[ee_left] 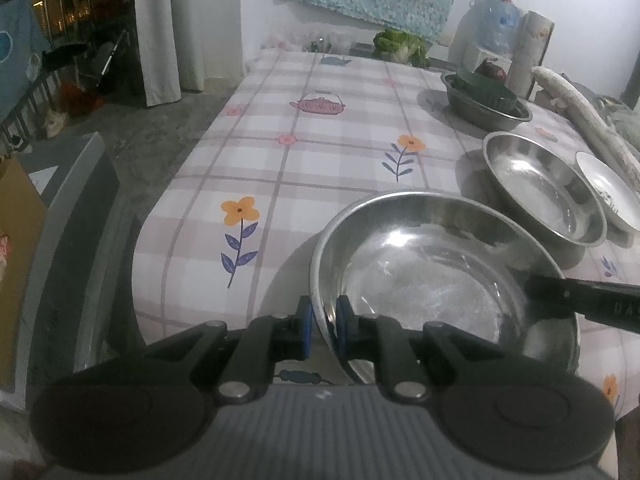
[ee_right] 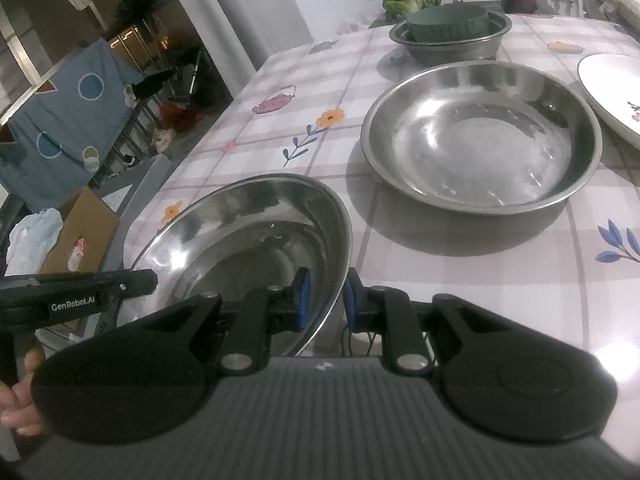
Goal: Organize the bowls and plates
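I've got the near steel bowl [ee_left: 440, 276] pinched w/ both tools: left gripper [ee_left: 325, 326] clamped tight on its left rim, right gripper [ee_right: 326, 300] nearly closed on the opposite rim. It looks tilted, at the table's front edge. Right of it & just beyond sits the 2nd steel bowl [ee_right: 480, 140], empty, then the white plate [ee_right: 612, 92] beside that. Nothing stacked yet, I reckon; nesting & the plate are left.
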A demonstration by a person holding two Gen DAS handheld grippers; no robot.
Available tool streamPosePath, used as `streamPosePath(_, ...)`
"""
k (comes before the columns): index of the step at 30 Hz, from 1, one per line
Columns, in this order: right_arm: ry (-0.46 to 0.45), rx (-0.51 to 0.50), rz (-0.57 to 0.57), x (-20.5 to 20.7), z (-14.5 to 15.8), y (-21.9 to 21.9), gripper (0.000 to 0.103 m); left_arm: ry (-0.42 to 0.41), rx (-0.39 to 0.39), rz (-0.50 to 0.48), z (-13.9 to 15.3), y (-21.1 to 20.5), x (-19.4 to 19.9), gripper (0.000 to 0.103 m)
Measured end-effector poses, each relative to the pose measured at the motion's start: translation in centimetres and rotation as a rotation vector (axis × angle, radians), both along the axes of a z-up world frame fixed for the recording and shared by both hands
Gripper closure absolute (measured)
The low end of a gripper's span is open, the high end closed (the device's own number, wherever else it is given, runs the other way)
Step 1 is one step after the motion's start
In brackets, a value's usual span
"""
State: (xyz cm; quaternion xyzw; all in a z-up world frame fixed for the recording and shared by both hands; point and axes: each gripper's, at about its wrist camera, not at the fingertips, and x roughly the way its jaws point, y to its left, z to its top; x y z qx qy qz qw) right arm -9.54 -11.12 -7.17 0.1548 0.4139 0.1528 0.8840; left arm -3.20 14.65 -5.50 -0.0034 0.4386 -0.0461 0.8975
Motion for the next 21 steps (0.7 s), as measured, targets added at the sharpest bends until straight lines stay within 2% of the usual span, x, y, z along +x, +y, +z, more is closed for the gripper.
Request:
streamPosePath(15,-0.023,0.0,0.003,-0.23,0.64,0.0,0.087,-0.027,-0.003,0.005,0.57,0.04,-0.07,0.09)
streamPosePath(21,-0.01,-0.004,-0.006,-0.29,0.3,-0.18,0.087,0.01,-0.02,0.001,-0.23,0.12,0.04,0.09)
